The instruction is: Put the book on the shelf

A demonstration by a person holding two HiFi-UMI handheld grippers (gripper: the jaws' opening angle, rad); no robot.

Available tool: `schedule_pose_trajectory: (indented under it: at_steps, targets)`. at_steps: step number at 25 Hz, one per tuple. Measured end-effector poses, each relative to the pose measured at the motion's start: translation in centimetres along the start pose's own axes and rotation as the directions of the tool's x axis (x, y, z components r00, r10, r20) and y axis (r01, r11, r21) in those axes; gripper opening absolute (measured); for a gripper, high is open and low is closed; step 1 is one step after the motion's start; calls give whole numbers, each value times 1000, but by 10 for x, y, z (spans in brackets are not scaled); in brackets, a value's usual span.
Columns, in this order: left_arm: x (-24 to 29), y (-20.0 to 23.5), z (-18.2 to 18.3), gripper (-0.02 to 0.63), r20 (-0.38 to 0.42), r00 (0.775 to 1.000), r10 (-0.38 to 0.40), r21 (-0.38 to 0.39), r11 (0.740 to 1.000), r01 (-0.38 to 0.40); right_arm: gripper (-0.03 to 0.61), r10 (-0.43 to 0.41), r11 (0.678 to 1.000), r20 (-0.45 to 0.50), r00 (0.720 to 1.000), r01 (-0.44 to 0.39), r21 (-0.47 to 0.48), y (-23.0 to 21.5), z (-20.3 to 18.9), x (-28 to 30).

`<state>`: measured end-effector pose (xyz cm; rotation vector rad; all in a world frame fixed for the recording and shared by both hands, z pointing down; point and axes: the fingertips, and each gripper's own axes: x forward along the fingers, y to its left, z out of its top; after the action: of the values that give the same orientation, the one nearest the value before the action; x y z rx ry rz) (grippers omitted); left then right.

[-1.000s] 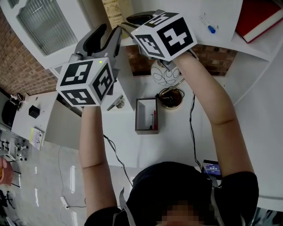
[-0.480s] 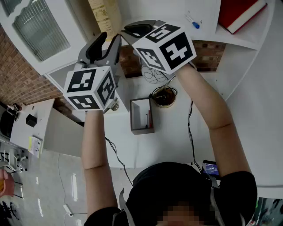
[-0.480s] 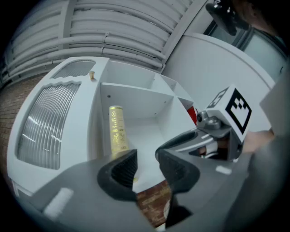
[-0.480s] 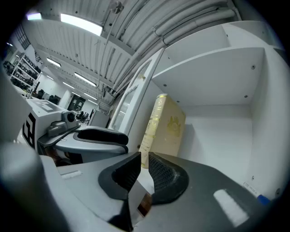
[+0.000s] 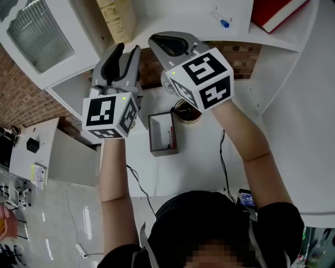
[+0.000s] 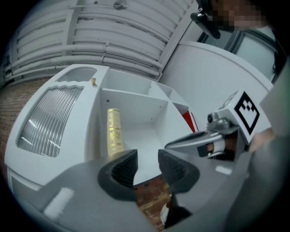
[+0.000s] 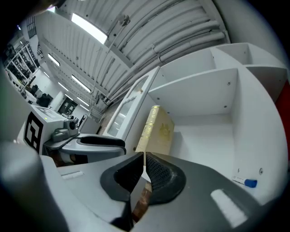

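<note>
Judging by book (image 6: 114,133) propped upright by shelf's (image 6: 136,104) left wall, looks done; just been closing empty claws: left gripper (image 6: 146,161) partway, right gripper (image 7: 144,163) fully.

A red brick wall (image 5: 26,104) runs behind the white shelf unit (image 5: 167,15), whose left door holds a ribbed glass pane (image 5: 39,34). Below the unit stands a white surface (image 5: 193,167), and off its left edge a lower white cabinet (image 5: 47,136). The floor (image 5: 63,209) is pale and glossy, streaked with reflected light. Overhead, a corrugated ceiling (image 6: 113,27) carries pipes and long strip lights (image 7: 88,28).
</note>
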<state>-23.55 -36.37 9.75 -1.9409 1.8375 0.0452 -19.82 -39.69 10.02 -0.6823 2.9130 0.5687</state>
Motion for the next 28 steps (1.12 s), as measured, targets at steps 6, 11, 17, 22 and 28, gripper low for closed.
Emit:
schedule_pose_trajectory:
  at_steps: [6,11,17,22,28]
  targets:
    - [-9,-13,3,144,82,996,-18,90,996,11,9,-43,999,143,989,46,-21,5,8,-18]
    - [-17,-25,3,130,92,995,-32,235,972,10,8,-43,999,220,975,46,-7,11,11,-30]
    - [-32,-34,-10,125,77,997,-23,234,972,4,-2,-57,998,243,968,50,35,26,-3,-45]
    - [-50,-57,-37,124,57,998,-23,177,984,12,-3,-82,992,209,974,61,107,44,-37,-63]
    - [-82,-80,-84,117,-35,999,-31,57,998,32,-3,-114,979,152,982,84,188,62,-76,-88]
